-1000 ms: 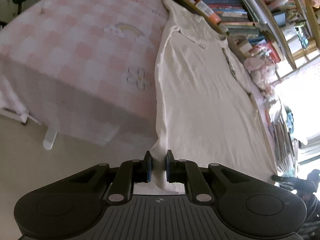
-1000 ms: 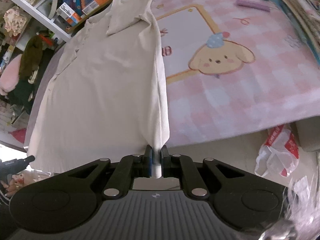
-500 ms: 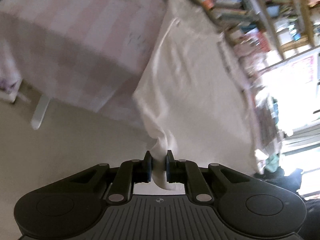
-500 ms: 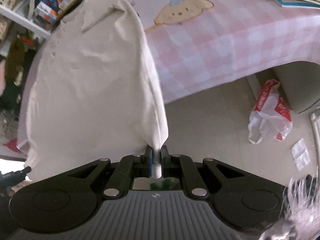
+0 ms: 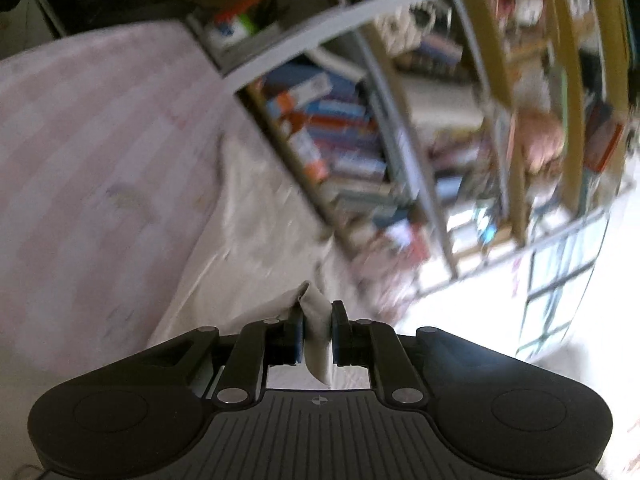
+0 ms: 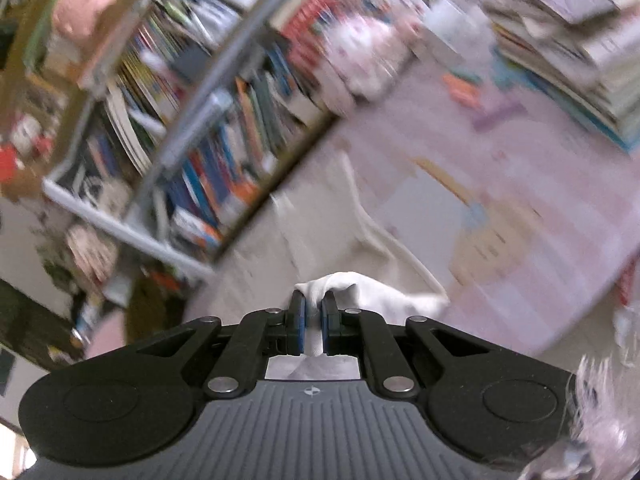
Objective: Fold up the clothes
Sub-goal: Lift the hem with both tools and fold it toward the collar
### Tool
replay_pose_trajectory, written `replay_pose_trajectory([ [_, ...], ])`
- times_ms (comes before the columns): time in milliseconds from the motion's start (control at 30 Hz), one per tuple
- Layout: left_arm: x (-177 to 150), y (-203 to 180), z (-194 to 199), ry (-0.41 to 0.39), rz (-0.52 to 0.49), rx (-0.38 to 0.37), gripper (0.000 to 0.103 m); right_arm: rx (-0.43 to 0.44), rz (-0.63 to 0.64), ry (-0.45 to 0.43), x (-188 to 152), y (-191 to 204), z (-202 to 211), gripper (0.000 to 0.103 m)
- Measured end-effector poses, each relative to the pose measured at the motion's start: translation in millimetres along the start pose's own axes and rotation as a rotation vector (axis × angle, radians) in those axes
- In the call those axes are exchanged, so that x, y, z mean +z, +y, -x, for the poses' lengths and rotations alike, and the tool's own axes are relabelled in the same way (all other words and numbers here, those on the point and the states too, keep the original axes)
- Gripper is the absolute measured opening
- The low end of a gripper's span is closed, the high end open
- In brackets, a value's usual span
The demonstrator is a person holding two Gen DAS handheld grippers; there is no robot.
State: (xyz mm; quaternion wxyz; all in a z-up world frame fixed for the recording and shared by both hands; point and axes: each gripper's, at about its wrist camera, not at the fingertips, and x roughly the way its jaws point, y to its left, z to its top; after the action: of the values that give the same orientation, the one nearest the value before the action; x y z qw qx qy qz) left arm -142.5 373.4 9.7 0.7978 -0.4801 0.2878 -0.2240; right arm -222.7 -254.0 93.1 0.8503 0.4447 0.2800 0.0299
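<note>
Cloth fills the narrow gap of the left gripper [image 5: 316,330]: a bunched corner of the cream shirt [image 5: 256,216] is pinched between its blue-faced pads, with a fold poking up past the tips and a tail hanging below them. The right gripper [image 6: 313,326] is clamped just as tightly on another bunched corner of the same shirt [image 6: 384,300], whose cloth spills to the right of its fingertips. From both grips the shirt runs away toward the far side and lies spread on the pink checked bedcover [image 5: 80,152], its far end close to the bookshelf [image 5: 352,152]. In the right wrist view the bedcover [image 6: 560,220] stretches off to the right, with a stack of books [image 6: 572,48] at its far right corner and a pink plush toy [image 6: 80,8] high on the shelves at far left. Both views are heavily motion-blurred, so finer detail on the shirt cannot be made out.
</note>
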Motion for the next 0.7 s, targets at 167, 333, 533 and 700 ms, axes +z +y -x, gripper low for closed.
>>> replay_pose_trajectory([
  [167, 16, -18, -40, -0.050, -0.009, 0.029, 0.011, 0.010, 0.007, -0.026, 36, 15, -35, 0.007],
  [333, 20, -19, -73, -0.085, 0.004, 0.117, 0.011, -0.019, 0.040, 0.055, 63, 4, -92, 0.007],
  [533, 22, -22, -103, -0.185, 0.062, 0.204, 0.011, 0.014, 0.011, 0.164, 99, -18, -149, 0.007],
  [700, 24, -32, -120, -0.287, 0.098, 0.236, 0.011, 0.071, -0.028, 0.172, 133, -27, -182, 0.007],
])
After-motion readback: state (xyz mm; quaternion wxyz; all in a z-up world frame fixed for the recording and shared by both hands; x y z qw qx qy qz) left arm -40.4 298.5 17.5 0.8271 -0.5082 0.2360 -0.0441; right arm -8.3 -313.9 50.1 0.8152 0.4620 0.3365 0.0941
